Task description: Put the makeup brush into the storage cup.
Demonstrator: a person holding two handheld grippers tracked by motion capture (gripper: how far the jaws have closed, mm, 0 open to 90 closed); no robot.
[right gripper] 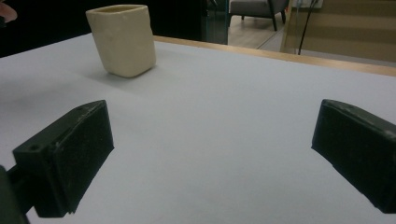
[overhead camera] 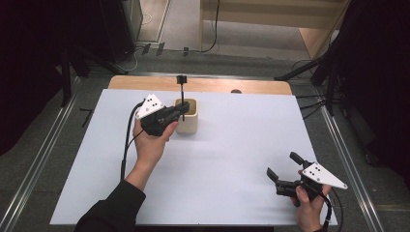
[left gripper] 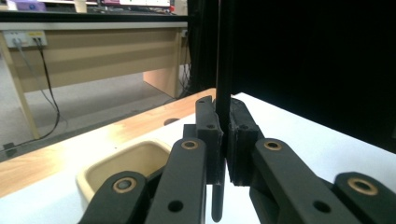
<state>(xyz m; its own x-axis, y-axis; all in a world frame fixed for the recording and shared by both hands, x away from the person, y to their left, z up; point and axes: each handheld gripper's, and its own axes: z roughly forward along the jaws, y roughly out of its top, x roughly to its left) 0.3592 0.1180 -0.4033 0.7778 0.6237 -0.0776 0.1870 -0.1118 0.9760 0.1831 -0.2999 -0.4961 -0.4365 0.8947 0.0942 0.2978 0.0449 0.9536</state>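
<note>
From the high view I see my left gripper (overhead camera: 180, 113) at the near-left edge of the cup (overhead camera: 187, 116), which stands toward the far middle of the white worktop (overhead camera: 232, 159). Its fingers are clamped on a thin black rod (overhead camera: 182, 96) that stands upright over the cup's mouth, its blocky top end well above the rim. My left hand (overhead camera: 150, 145) wraps the gripper body from below, and the cable runs down beside the forearm. My right gripper (overhead camera: 283, 169) sits low at the near-right corner of the worktop, well apart from the cup, with its fingers spread wide and nothing between them. In the left gripper view, the two fingers (left gripper: 208, 140) are pressed narrow against the rod (left gripper: 223, 84), which runs straight up out of the top of the picture and hangs a short way below the pads, ending in a rounded tip. The cup (left gripper: 128, 163) lies just beyond and to the left, its cream rim and hollow inside visible; I cannot tell whether the rod's tip is over the opening or just beside it. In the right gripper view, the fingers (right gripper: 70, 158) stand far apart over bare worktop (right gripper: 210, 140), and the cup (right gripper: 123, 39) stands upright far off at upper left.
</note>
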